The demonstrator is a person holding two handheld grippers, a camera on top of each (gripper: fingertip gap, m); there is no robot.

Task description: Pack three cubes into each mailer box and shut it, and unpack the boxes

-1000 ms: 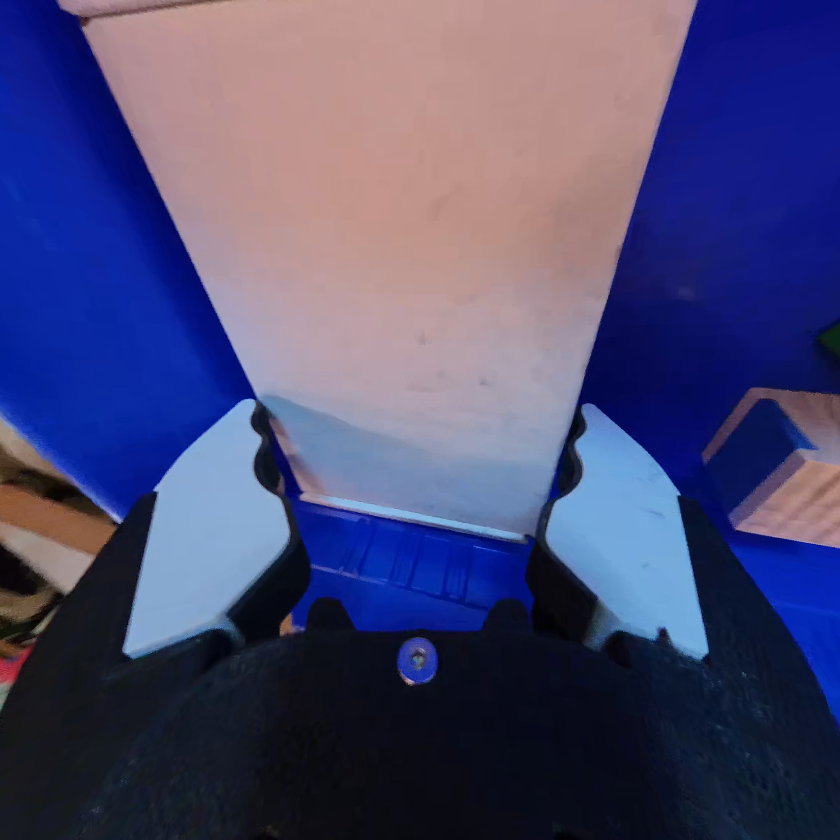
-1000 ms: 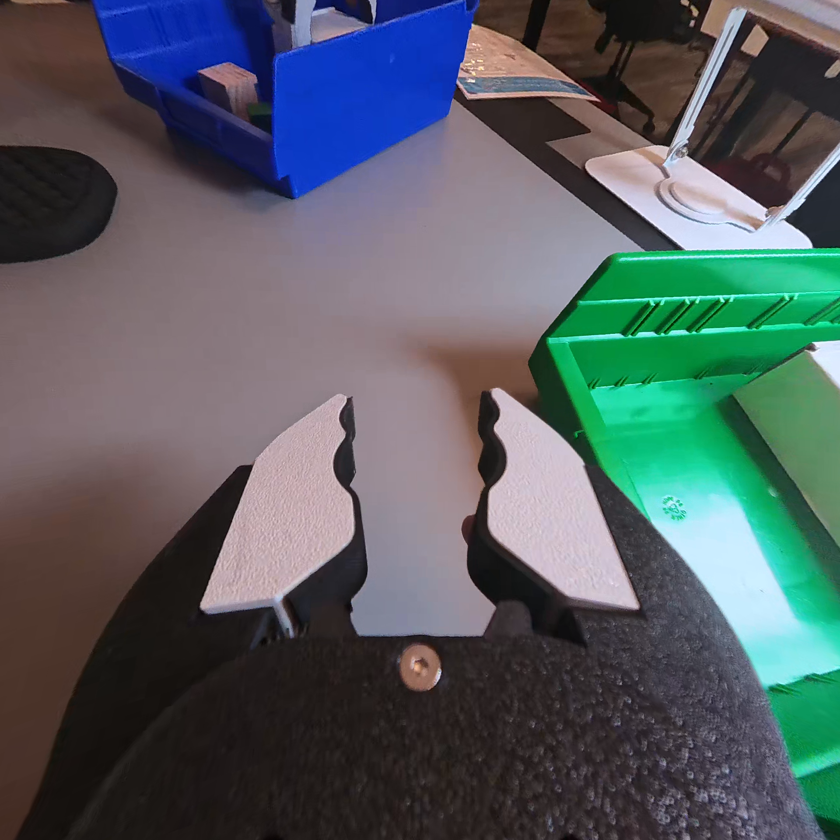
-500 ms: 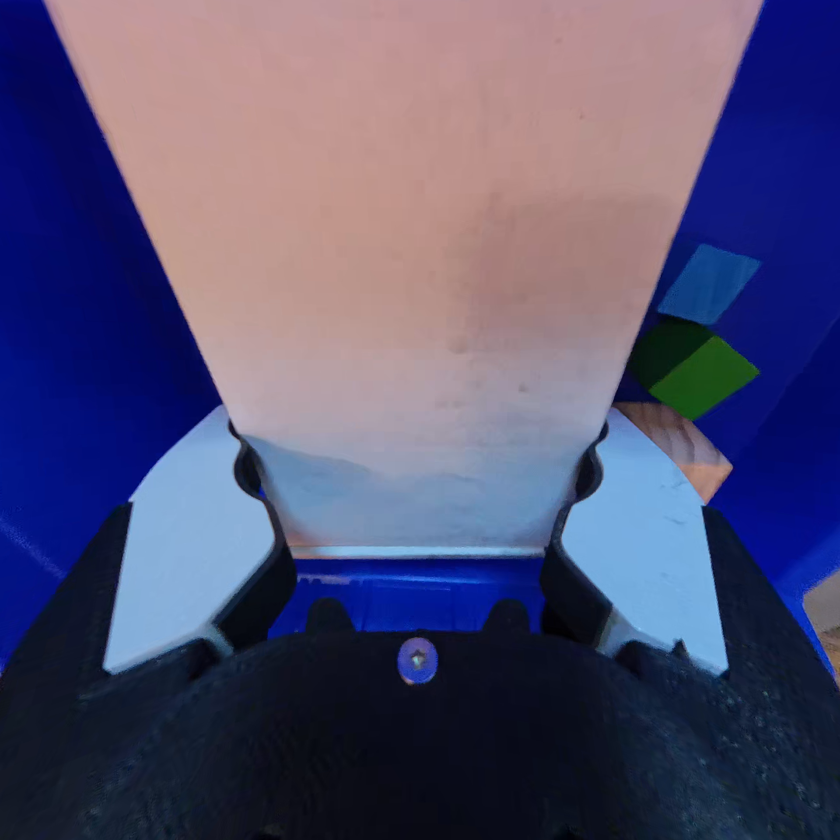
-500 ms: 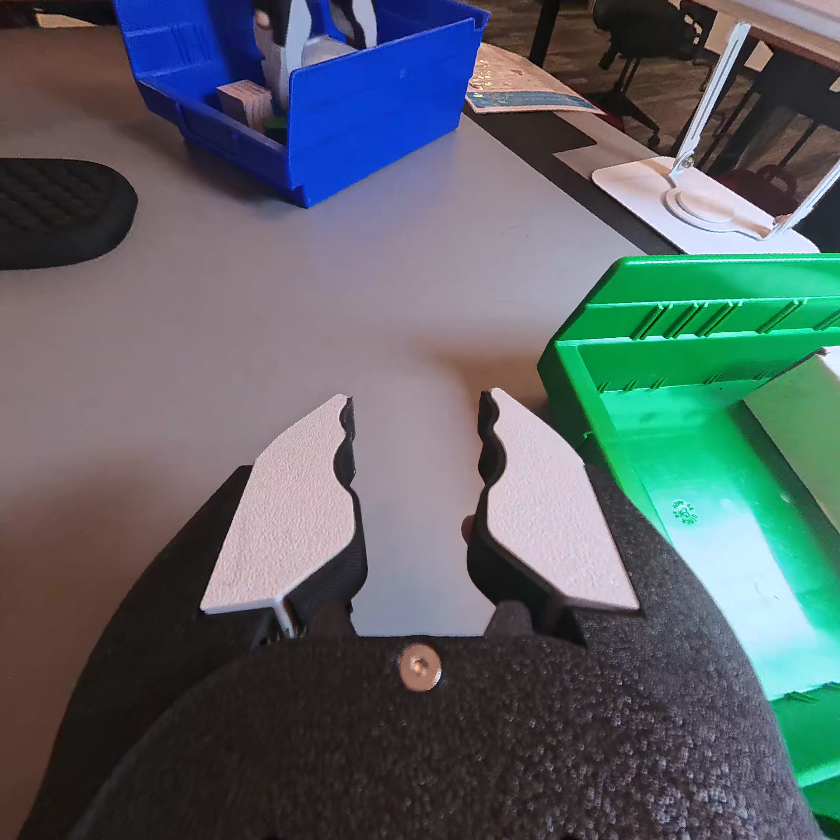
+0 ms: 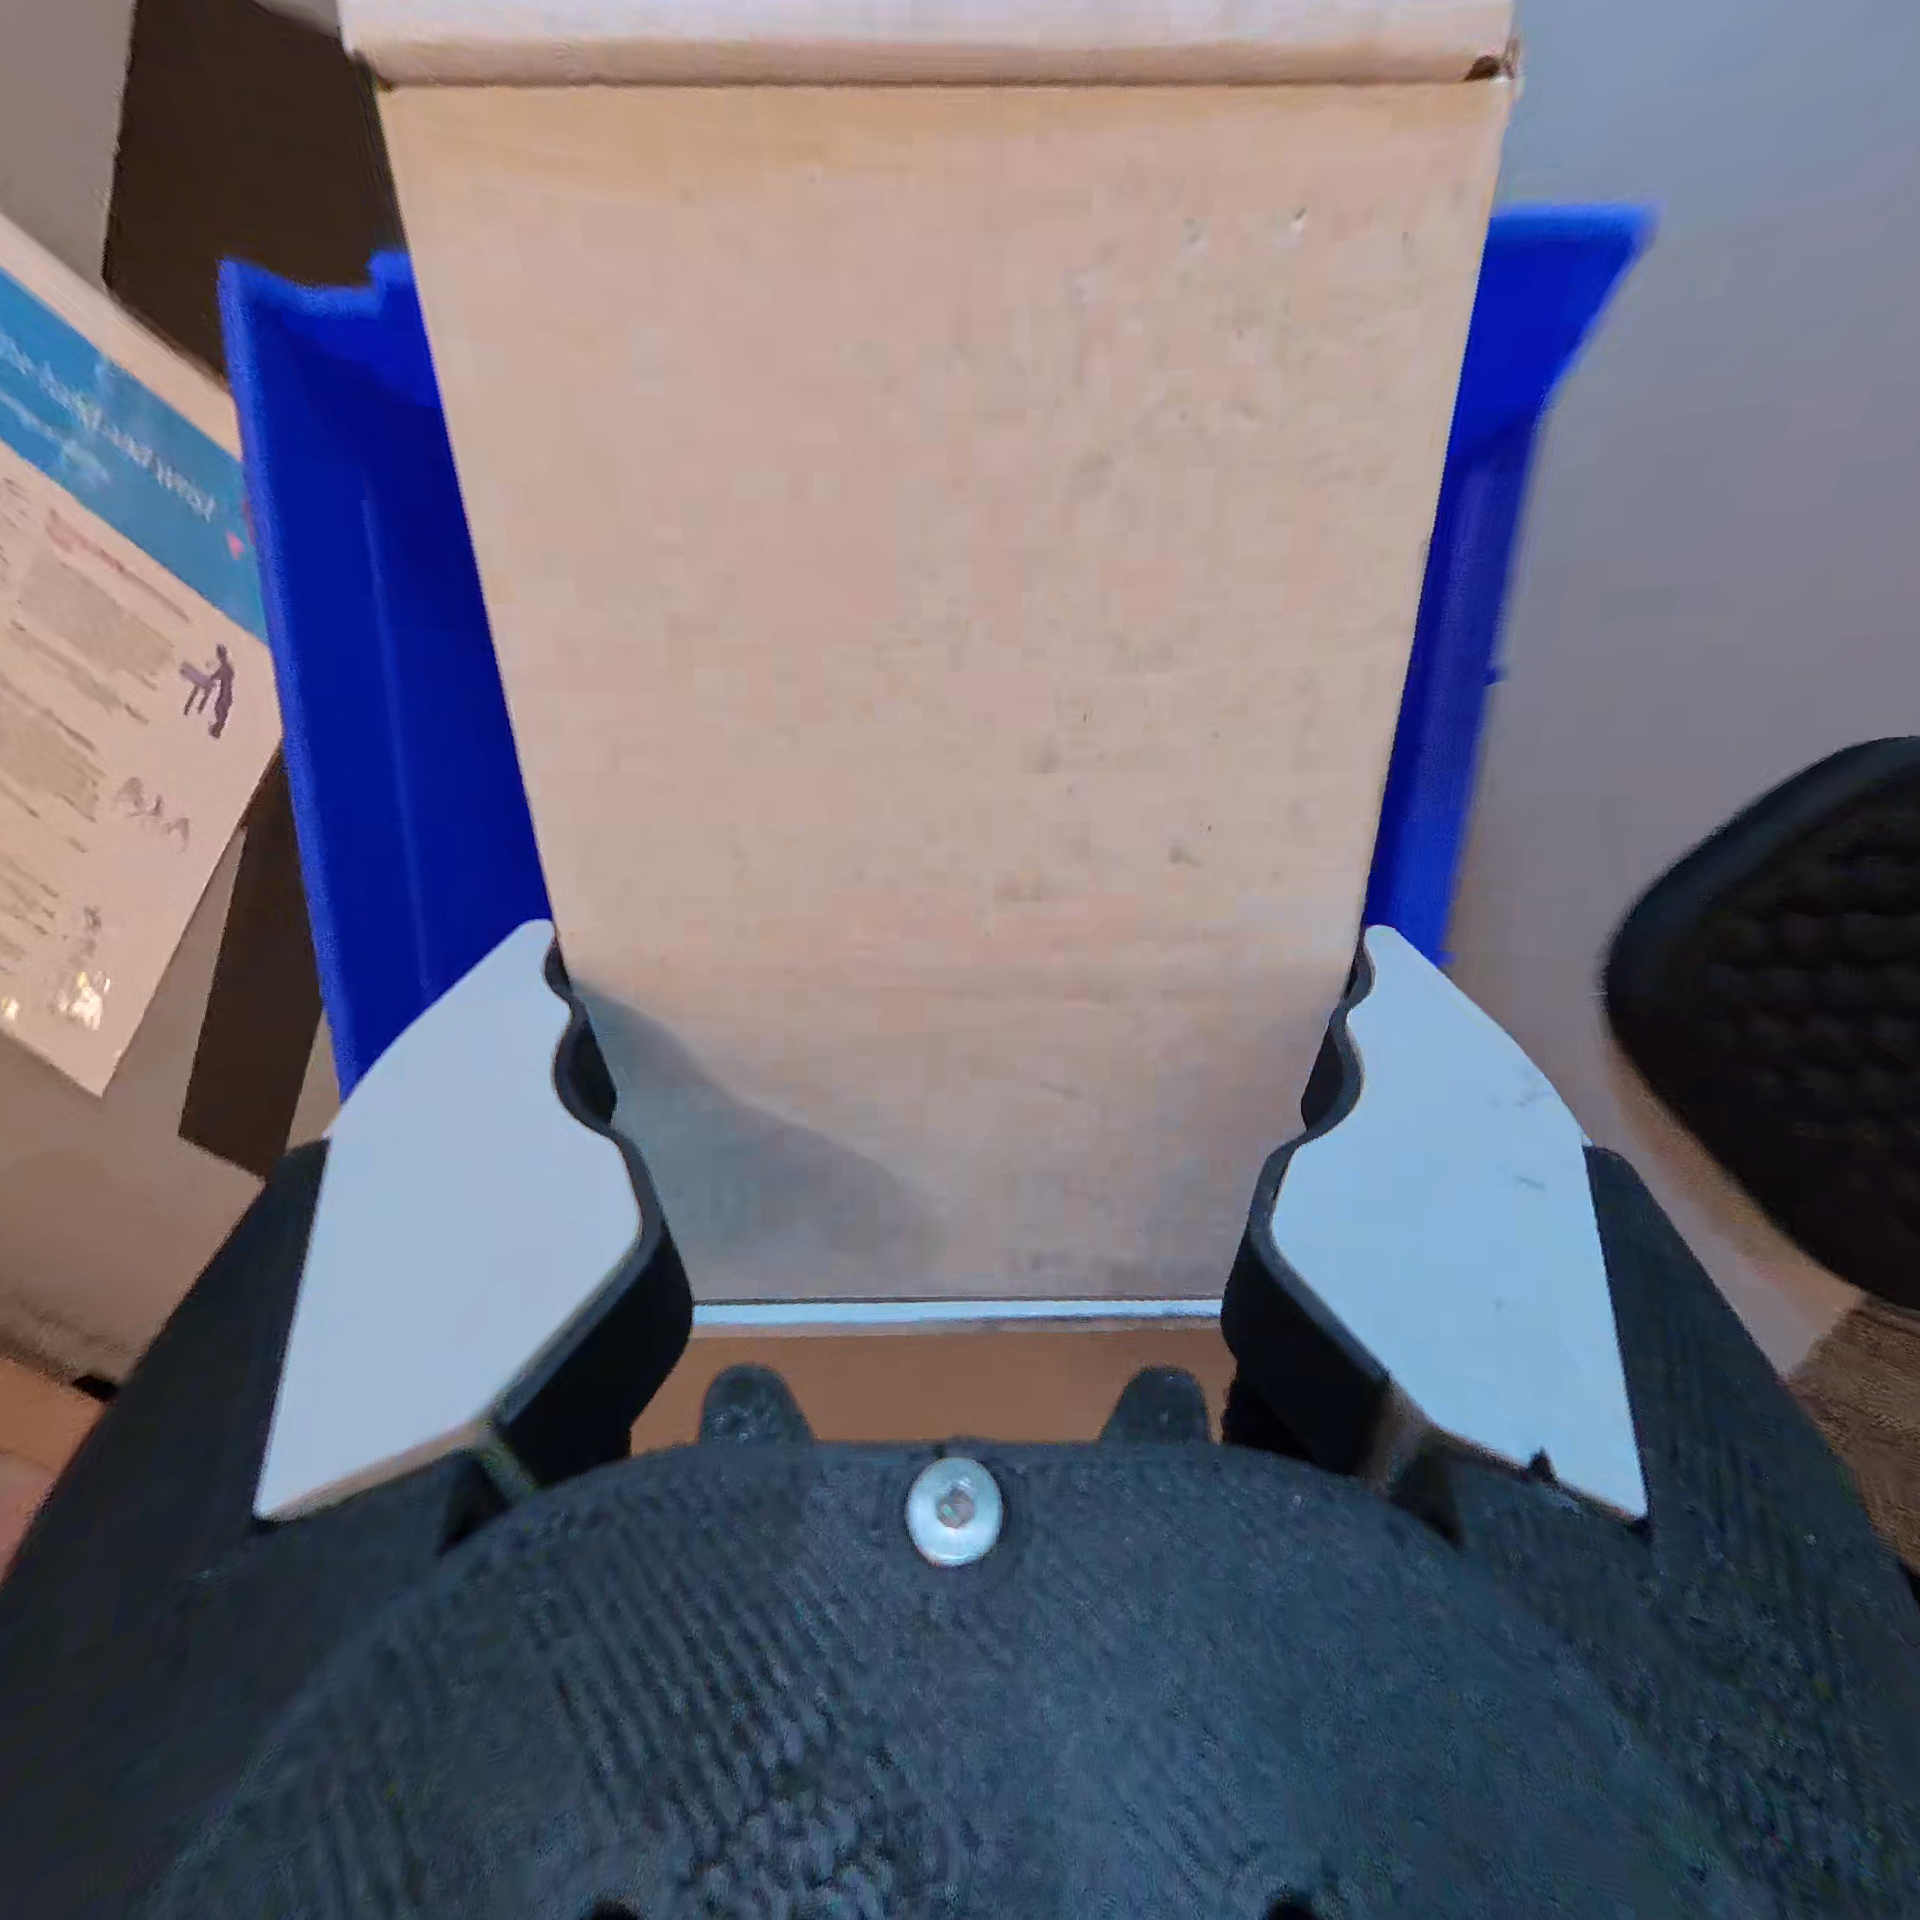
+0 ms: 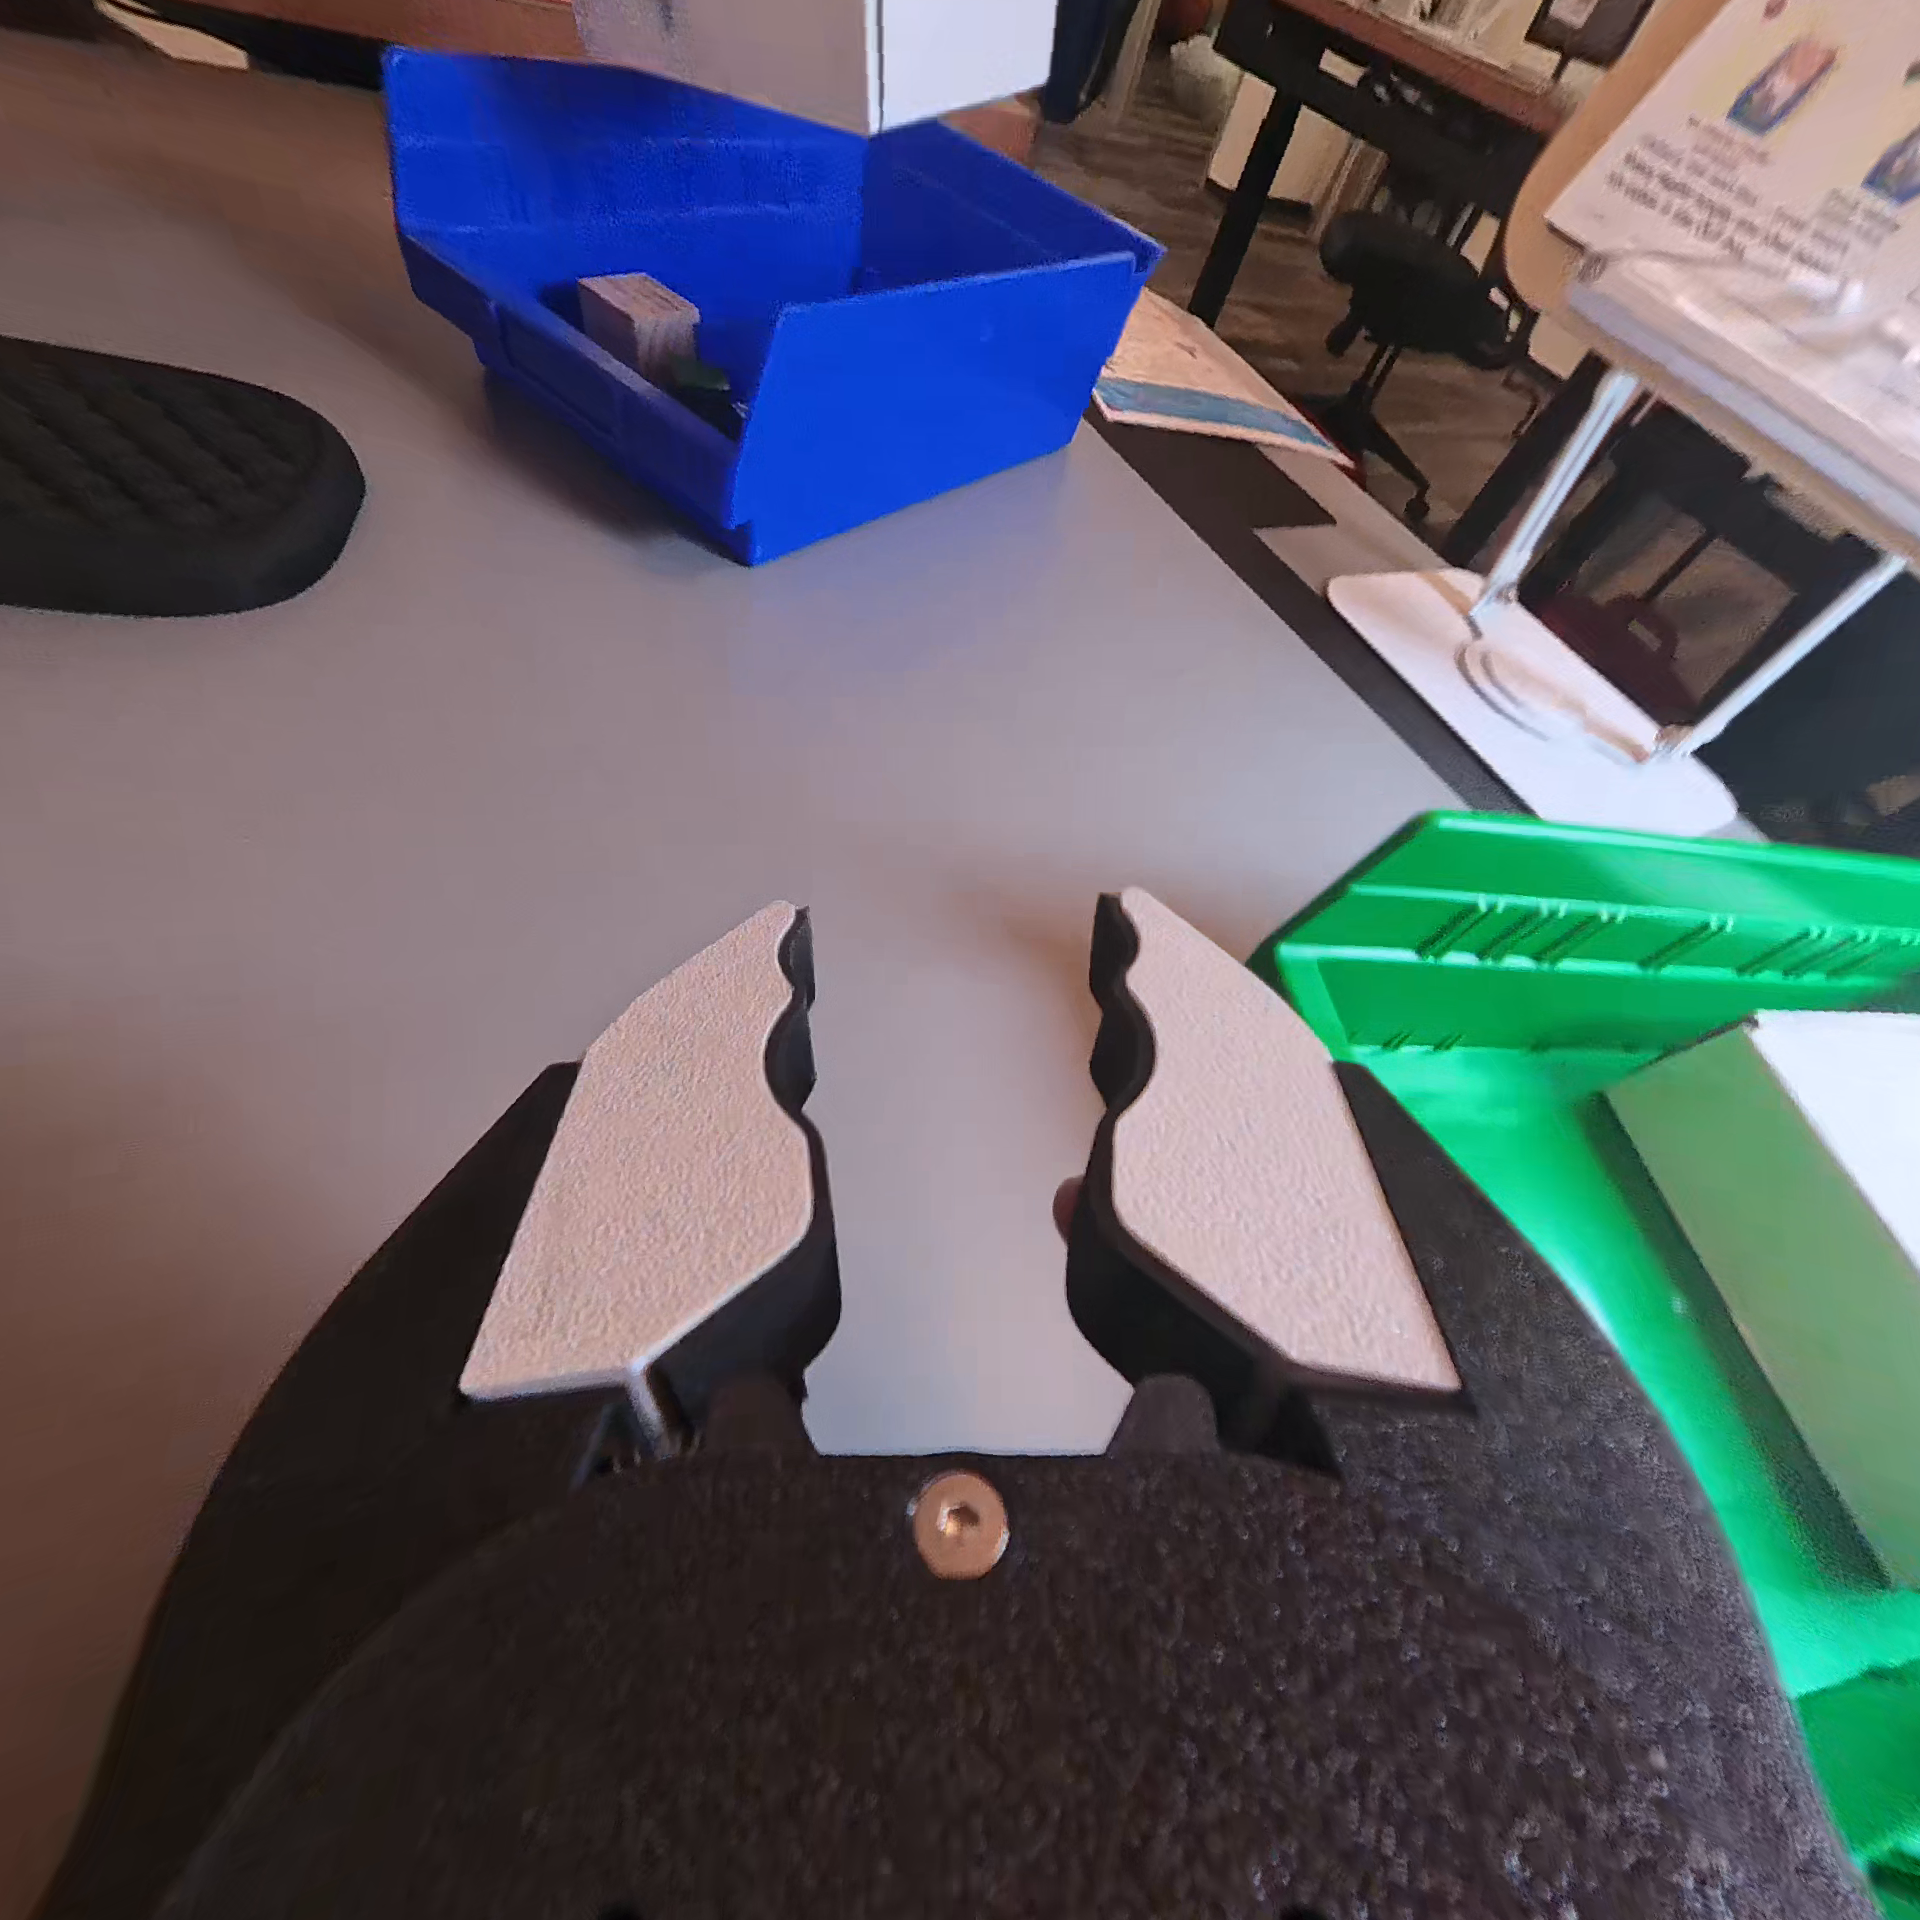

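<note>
Left wrist view: mailer box (image 5: 935, 675) between left tongs (image 5: 956, 1039).

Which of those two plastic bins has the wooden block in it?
The blue bin, at the far side of the table, holds the wooden block. The green bin beside the right gripper shows only a white box.

A black mesh pad (image 6: 156, 478) and a printed leaflet (image 6: 1205, 400) lie on the grey table (image 6: 727, 748).

Two wrist views, different heights.
Left: looks steeply down, close over blue bin (image 5: 364, 644), mostly blocked by mailer box (image 5: 935, 644). Right: low, forward across table (image 6: 623, 779). Shared: blue bin (image 6: 831, 312), black pad (image 6: 135, 478).
</note>
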